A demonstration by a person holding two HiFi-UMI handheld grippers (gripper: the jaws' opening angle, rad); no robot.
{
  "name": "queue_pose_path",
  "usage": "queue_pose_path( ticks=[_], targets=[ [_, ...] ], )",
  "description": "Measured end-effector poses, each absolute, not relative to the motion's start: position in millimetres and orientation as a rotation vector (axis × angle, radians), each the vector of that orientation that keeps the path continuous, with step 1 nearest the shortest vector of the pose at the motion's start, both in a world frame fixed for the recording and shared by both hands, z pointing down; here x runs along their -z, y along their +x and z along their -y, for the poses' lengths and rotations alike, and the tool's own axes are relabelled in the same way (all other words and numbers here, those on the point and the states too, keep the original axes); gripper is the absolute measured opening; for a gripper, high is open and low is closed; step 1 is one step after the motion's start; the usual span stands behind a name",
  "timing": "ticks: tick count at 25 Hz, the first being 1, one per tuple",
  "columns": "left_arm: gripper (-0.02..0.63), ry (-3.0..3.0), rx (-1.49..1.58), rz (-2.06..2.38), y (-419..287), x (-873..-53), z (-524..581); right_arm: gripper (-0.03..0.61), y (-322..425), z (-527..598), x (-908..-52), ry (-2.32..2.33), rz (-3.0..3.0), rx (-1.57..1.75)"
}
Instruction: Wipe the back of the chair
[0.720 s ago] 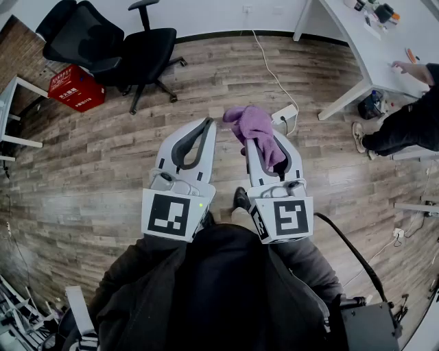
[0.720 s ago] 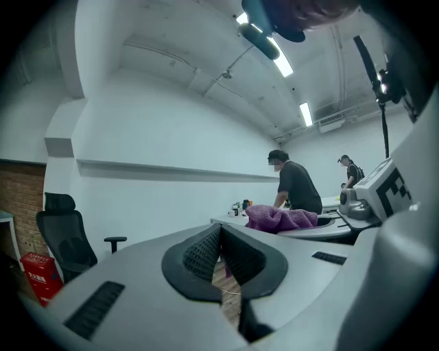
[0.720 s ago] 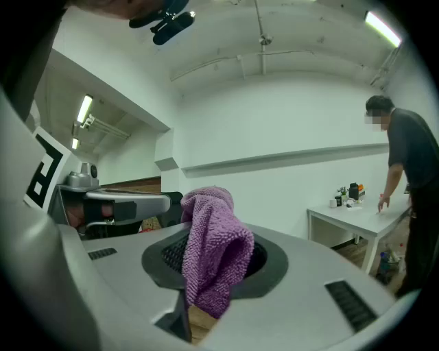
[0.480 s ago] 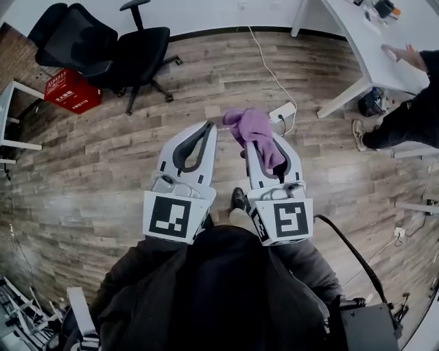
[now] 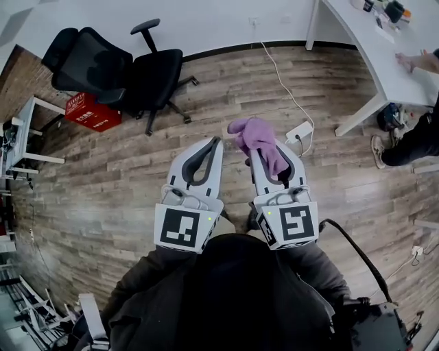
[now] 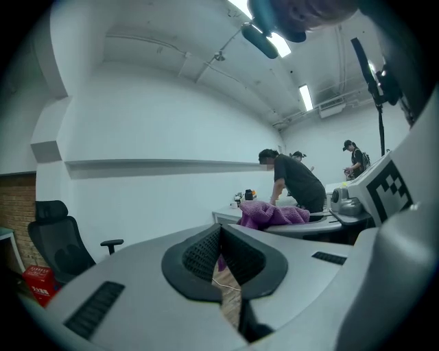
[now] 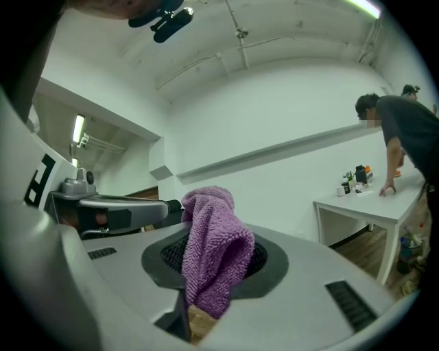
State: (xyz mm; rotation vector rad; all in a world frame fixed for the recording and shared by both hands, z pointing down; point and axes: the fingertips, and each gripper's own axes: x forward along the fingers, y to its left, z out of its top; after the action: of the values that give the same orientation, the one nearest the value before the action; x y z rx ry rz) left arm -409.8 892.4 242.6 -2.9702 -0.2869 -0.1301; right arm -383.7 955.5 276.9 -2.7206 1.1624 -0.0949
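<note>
Cloth [image 5: 261, 139] in right gripper [image 7: 209, 248]; left gripper [image 6: 220, 232] seemingly closed.

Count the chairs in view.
1. The black office chair stands at the far left near the wall, beside a red box. Others may be out of frame.

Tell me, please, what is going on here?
A person stands on a wooden floor with a tool in each hand. The right tool is shut on a purple cloth; the left tool is shut with nothing in it. The black office chair stands ahead to the left, apart from both tools, so no wiping is under way.
</note>
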Motion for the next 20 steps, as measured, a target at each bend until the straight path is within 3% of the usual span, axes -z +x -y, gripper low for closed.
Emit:
queue_pose_path(
  ticks=[9,20],
  targets=[
    [0.009,-3.023,0.123,0.219,-343,-258,-829,0.104,-315,-893,-289,-2.684,-1.251,0.12],
    [0.009,-3.106,0.065,0.111,-194,-251,-670,0.104,-175,-734,-281,-2.673,-1.439,0.186]
  ],
)
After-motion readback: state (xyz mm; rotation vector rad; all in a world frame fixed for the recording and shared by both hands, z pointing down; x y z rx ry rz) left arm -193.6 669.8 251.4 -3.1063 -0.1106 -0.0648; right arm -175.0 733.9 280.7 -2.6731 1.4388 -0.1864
